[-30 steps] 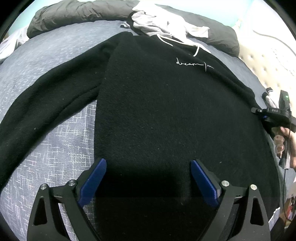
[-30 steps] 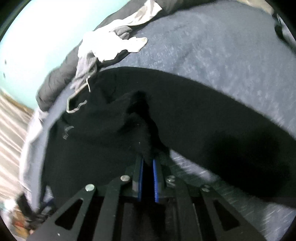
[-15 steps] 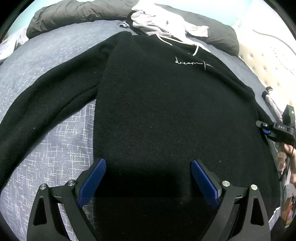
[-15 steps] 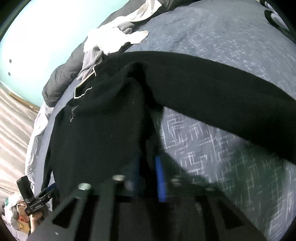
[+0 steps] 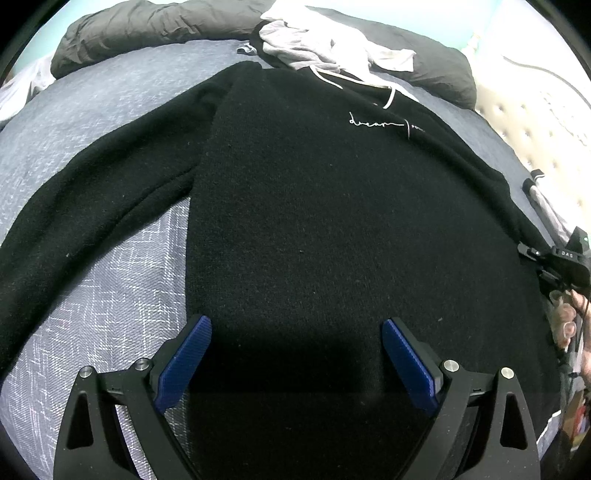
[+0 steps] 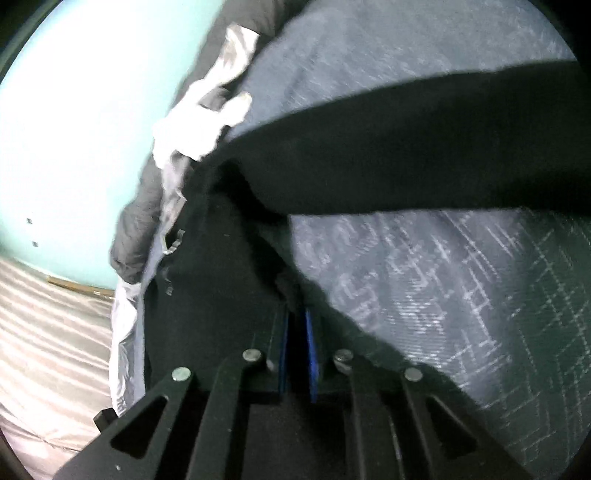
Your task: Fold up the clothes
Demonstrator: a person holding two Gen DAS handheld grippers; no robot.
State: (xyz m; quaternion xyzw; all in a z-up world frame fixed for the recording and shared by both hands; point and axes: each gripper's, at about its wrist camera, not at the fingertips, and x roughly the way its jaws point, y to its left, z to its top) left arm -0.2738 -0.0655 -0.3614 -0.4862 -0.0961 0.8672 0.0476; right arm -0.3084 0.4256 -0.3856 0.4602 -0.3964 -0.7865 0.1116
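A black hoodie (image 5: 332, 221) with a small white script on the chest lies spread face up on the bed. Its left sleeve (image 5: 92, 206) stretches out to the side. My left gripper (image 5: 295, 325) hovers open over the lower body of the hoodie, nothing between its blue pads. My right gripper (image 6: 296, 314) is shut on a fold of the hoodie's (image 6: 221, 295) side edge, below the armpit. The other sleeve (image 6: 406, 166) runs across above it. In the left wrist view a hand (image 5: 565, 325) holds that gripper at the far right edge.
The hoodie rests on a grey-blue patterned bedspread (image 5: 92, 129). A dark duvet (image 5: 147, 33) and a pile of white and grey garments (image 5: 325, 48) lie at the head. A tufted headboard (image 5: 535, 122) stands at right. Pale floor (image 6: 48, 332) shows beyond the bed.
My right gripper has carried the pinched hoodie edge outward and lower while rolling, and the bunched cloth near it has flattened. The left gripper has stayed still and open.
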